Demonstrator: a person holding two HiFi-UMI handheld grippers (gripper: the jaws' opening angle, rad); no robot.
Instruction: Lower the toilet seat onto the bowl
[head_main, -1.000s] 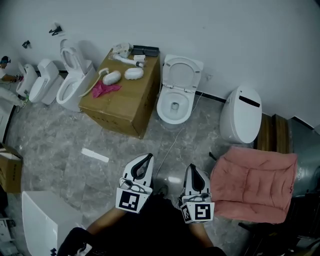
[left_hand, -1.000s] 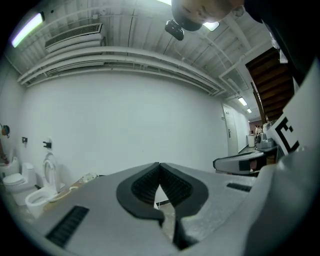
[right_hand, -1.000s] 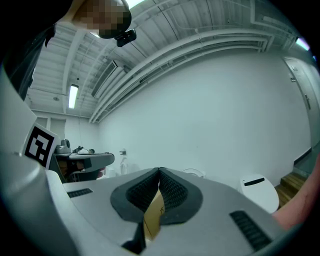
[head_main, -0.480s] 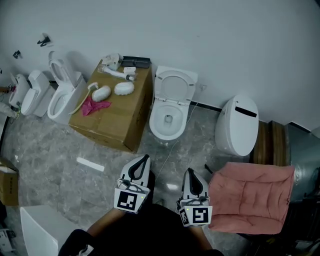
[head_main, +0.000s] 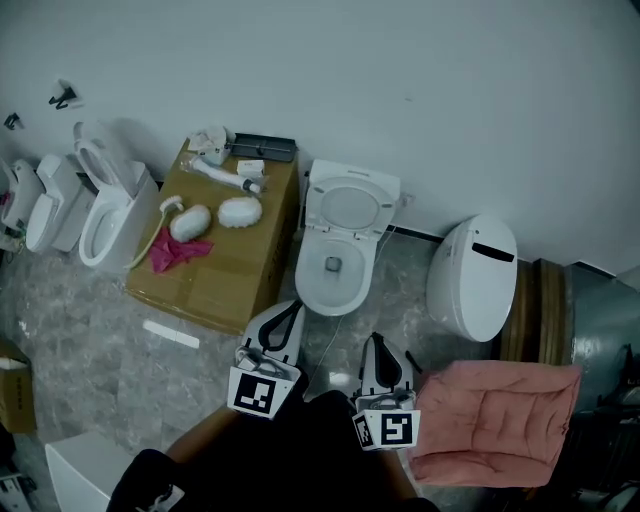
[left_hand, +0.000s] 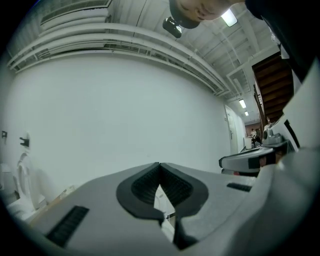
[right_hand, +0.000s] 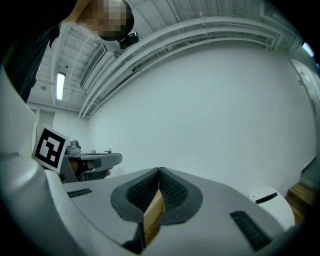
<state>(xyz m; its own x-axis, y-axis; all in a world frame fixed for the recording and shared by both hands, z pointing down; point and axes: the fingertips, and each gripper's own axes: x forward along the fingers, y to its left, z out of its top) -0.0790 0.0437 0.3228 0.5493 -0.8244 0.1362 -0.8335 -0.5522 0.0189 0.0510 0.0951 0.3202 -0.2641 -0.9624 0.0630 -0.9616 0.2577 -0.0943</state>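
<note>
My left fingers (head_main: 293, 310) are closed tight, tip against tip, with nothing held; in the left gripper view (left_hand: 156, 172) only a sliver of white porcelain shows through the slot behind the pads. My right fingers (head_main: 380, 345) are pressed together in the same way and carry nothing. In the right gripper view (right_hand: 152, 182) the brown strip in the slot is the cardboard box (right_hand: 153, 220) seen beyond them, not something gripped.

Both pairs of fingers point towards the wall (head_main: 430, 90) and are clear of everything. The toilet seat (head_main: 351, 208) is ahead of me, standing upright against the wall and well apart from either pair of fingers. Its bowl (head_main: 333, 272) lies open beneath it on the floor (head_main: 90, 330), just beyond my left fingertips.

The cardboard box touches the bowl's left side or stands just beside it, with a pink cloth (head_main: 172, 252) and some white fittings on top. On the bowl's other side is a closed white toilet (head_main: 472, 275). Beside my right fingers a pink cushion (head_main: 500, 420) lies near the floor's right edge.
</note>
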